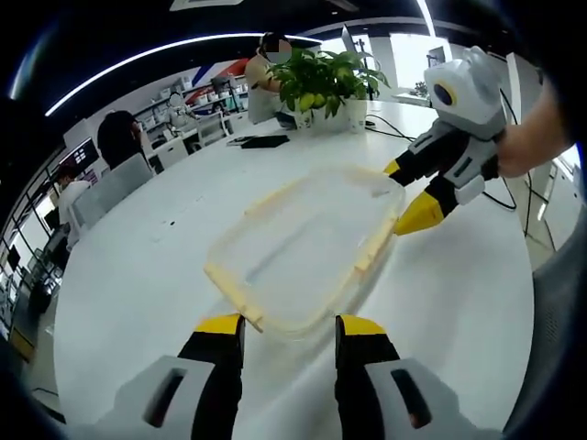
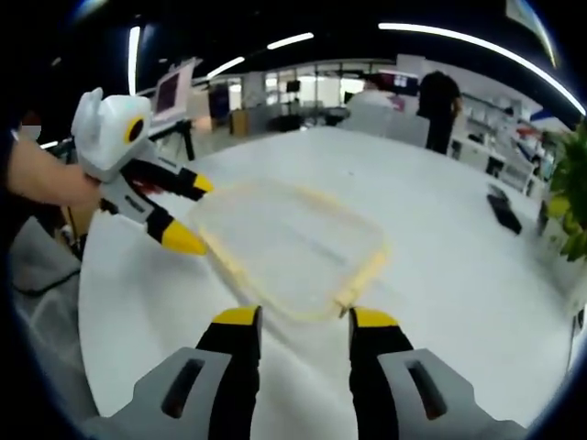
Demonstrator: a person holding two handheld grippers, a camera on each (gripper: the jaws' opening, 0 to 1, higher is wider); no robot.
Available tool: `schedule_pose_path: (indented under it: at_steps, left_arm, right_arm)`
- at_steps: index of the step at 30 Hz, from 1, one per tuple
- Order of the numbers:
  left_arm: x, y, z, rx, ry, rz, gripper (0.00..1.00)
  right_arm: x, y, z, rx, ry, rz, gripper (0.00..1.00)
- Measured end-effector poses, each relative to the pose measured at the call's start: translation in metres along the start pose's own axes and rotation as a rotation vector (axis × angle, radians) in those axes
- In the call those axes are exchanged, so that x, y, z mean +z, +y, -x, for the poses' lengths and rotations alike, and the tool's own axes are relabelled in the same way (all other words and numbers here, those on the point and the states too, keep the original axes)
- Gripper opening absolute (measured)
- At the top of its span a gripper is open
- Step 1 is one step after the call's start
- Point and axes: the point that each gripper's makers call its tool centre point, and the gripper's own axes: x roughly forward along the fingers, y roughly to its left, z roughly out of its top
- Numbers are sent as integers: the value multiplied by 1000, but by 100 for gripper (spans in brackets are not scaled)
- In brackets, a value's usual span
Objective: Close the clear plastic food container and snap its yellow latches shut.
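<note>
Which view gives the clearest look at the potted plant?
The left gripper view: the potted plant stands whole at the white table's far end, leaves and pot sharp. The right gripper view catches just a few leaves at its right edge.

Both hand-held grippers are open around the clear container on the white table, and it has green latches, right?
Not quite: the latches are yellow, not green, as the left gripper view shows. The rest holds: left hand-held gripper and right hand-held gripper are open by the clear container on the white table.
</note>
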Motion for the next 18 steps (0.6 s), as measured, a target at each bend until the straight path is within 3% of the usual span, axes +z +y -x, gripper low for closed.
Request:
schedule_pose_path:
  at_steps: [18]
  left_arm:
    - [-1, 2, 7, 29, 2, 12, 36]
  right_arm:
    - [2, -2, 4, -11, -9, -10, 37]
